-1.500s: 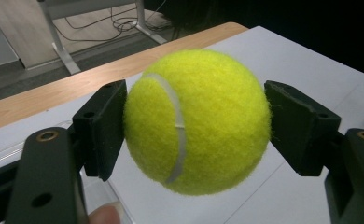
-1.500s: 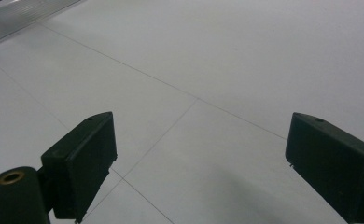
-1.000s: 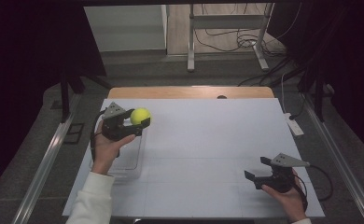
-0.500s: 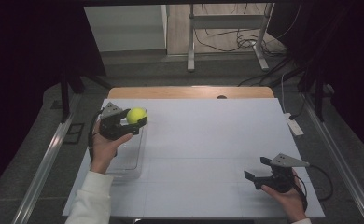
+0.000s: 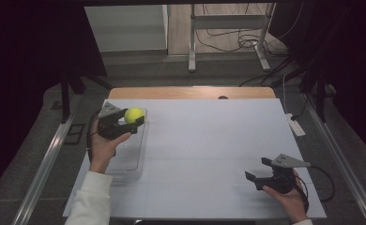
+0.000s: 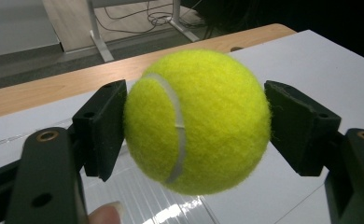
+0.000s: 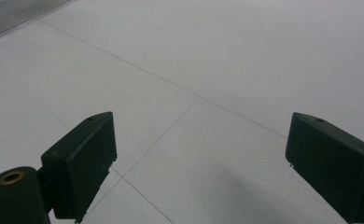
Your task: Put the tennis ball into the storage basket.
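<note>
Left gripper (image 5: 125,123) jaws pinch tennis ball (image 5: 134,115) above clear tray (image 5: 130,157); lower level before release. Right gripper (image 5: 261,171) jaws spread, empty.

The left tongs (image 5: 135,120) are held up at the far left, jaws pointing toward the right, clamped from both sides on a tennis ball (image 6: 196,121). The left hand (image 5: 105,143) wraps the body from below, its white-sleeved forearm reaching in from the bottom edge. The right tongs (image 5: 257,170) sit low at the near right, jaws spread wide with nothing between them, cradled by the right hand (image 5: 289,199).
</note>
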### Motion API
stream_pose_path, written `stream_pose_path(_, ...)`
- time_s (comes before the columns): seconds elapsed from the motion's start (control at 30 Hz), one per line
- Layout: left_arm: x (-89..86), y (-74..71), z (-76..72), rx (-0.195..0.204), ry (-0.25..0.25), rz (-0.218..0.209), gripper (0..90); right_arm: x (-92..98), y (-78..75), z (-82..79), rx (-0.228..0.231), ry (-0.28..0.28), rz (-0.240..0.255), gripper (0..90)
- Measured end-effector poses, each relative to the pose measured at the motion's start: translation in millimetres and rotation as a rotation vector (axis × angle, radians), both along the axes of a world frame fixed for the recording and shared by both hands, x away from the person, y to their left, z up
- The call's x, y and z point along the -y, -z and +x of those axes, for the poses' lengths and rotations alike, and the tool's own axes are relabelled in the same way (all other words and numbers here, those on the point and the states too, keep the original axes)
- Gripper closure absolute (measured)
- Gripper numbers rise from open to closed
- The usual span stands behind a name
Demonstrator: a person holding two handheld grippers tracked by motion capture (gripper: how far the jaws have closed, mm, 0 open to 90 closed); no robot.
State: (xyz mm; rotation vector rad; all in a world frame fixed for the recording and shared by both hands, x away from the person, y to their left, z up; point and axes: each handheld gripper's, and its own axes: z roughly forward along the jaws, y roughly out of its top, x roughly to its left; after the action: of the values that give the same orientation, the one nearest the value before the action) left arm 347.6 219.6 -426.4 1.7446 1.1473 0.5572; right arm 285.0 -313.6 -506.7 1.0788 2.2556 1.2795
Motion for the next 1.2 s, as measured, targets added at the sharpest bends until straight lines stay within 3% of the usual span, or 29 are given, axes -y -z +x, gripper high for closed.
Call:
stream_pose_path(0.53,-9.4,-1.5,8.6,-0.010,-0.042,0.000,25.8,0.7,-0.9,-0.2,0.002,0.004,0.008,8.8)
stream_pose_path(1.2,-25.4,1.6,27.1,-0.081,-0.101,0.027,25.8,1.8,-1.7,-0.7,0.001,0.006,0.016,8.8)
